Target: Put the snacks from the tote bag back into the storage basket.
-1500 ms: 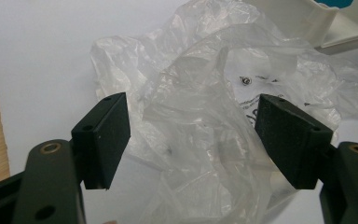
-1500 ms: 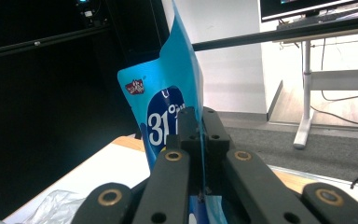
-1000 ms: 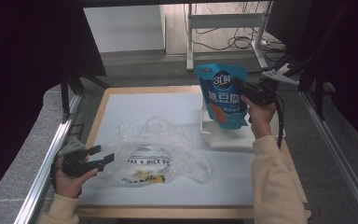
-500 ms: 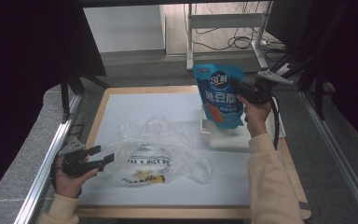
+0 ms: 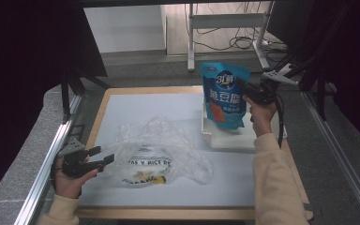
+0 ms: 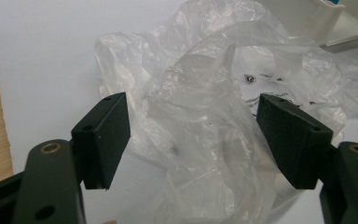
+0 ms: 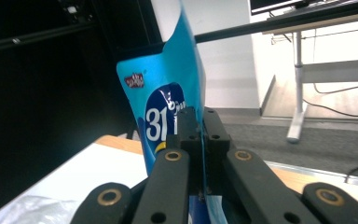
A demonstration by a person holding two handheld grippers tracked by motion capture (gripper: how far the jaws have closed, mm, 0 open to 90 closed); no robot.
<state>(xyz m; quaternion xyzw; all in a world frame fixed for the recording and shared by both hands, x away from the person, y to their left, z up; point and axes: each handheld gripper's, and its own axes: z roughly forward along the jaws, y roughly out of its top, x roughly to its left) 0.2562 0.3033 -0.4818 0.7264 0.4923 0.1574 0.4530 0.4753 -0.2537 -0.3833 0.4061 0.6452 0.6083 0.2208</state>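
High view first: the right gripper [image 5: 242, 89] holds a blue snack pouch [image 5: 224, 96] upright by its right edge, lifted above a white tray [image 5: 229, 138] that sits at the right side of the white table top [image 5: 136, 105]. Right gripper view confirms the grip — both black jaws are pressed together on the pouch's thin edge, its blue face with white print rising above them. Near the table's left edge the left gripper [image 5: 102, 157] rests in the person's hand, jaws spread wide and pointing at a crumpled clear plastic bag [image 5: 157, 150] lying mid-table. Left gripper view shows the bag's folds [image 6: 205, 121] between the open jaws — whether the pads touch the film is unclear.
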